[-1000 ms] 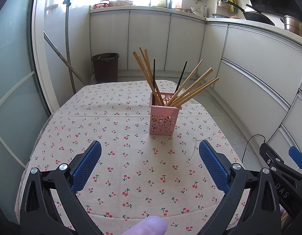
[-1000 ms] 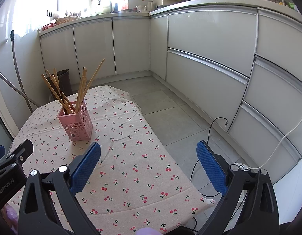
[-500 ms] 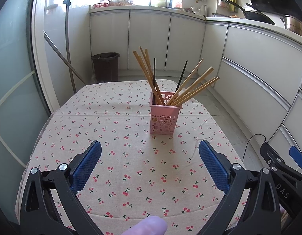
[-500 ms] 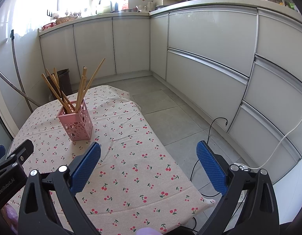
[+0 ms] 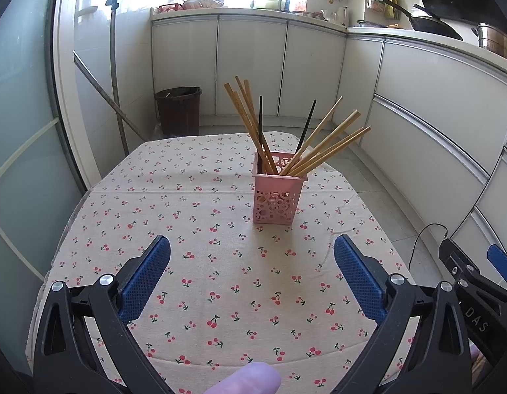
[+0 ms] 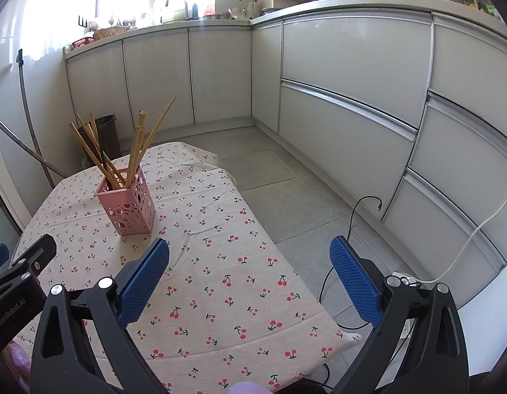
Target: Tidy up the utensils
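Cherry-print tablecloth [image 5: 200, 262], dark bin [image 5: 178, 110] by white cabinets [image 5: 250, 65], perhaps a wok [image 5: 430, 26] on the counter.

A utensil holder [image 5: 277, 193] stands upright on a cloth-covered table [image 5: 200, 262], chopsticks [image 5: 322, 151] fanned inside it. Behind the table, a bin [image 5: 178, 110] sits against cabinets [image 5: 250, 65], beside what may be a mop handle [image 5: 117, 75]. A cable [image 6: 358, 216] lies on the floor, right of the table.

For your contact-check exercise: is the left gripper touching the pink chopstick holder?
Apart. The left wrist view shows bare cherry-print tablecloth between the open left gripper and the pink holder.
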Tool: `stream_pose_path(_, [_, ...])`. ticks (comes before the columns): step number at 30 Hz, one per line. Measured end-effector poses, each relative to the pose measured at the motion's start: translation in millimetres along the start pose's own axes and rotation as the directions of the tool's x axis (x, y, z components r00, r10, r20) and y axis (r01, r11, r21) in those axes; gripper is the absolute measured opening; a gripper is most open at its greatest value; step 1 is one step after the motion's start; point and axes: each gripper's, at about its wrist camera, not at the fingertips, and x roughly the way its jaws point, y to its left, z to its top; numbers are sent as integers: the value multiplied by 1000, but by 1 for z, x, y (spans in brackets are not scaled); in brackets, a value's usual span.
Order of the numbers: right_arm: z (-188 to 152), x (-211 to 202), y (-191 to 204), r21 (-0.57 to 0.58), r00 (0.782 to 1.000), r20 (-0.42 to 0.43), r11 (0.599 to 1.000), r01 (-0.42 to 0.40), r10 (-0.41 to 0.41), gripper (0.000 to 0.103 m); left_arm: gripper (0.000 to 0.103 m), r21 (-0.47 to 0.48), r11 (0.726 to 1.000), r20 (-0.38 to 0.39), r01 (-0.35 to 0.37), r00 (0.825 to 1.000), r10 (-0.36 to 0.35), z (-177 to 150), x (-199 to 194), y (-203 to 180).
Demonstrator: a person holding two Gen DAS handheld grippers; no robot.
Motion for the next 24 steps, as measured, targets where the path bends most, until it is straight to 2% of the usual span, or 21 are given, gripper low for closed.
stream_pose_path(24, [0, 3, 0, 1, 1000, -16, 1000, -1, 1, 96, 95, 4, 1000, -10, -8, 1000, 8, 1, 1, 1])
